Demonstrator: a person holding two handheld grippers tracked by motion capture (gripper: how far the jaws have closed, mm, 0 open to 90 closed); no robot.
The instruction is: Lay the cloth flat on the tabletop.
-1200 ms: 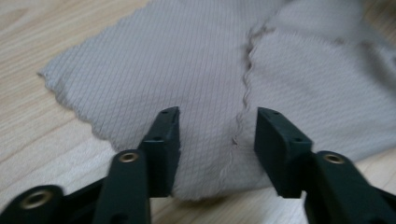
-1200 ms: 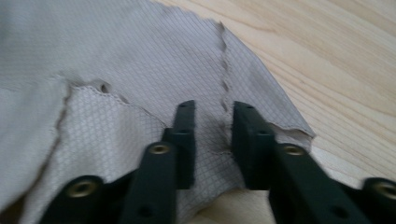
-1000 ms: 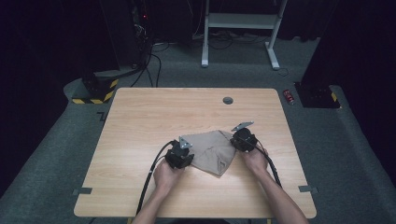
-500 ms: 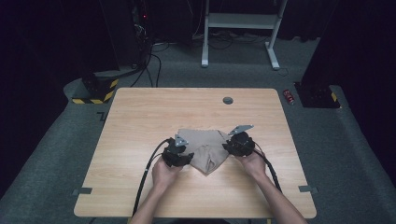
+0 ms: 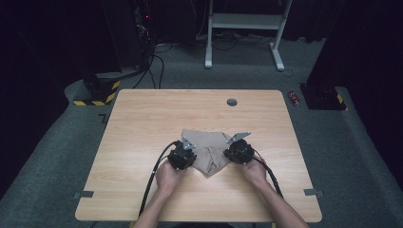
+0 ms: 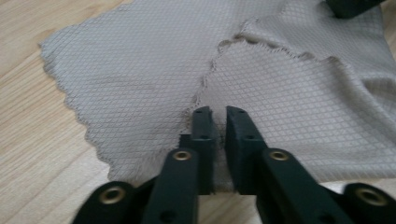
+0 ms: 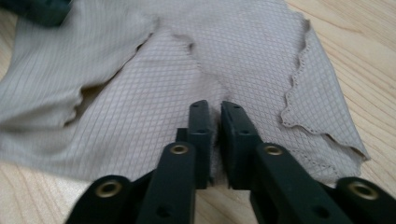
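**A dark lab or test room**

A lone wooden table (image 5: 142, 123) stands on grey carpet. At twelve o'clock, a white equipment stand (image 5: 244, 28); at eleven, cables (image 5: 154, 61) and hazard-striped base (image 5: 95, 92). Black surrounds throughout.

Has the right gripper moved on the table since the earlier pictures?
Yes. In the high view the right gripper has shifted slightly left and nearer the person, away from the table's round hole, its jaws just closing on the cloth.

The cloth (image 5: 209, 147) is lying on the table (image 5: 142, 118), between the left gripper (image 5: 183, 156) and the right gripper (image 5: 237, 151). Each gripper is sitting at one side of the cloth, with its edge between the jaws.
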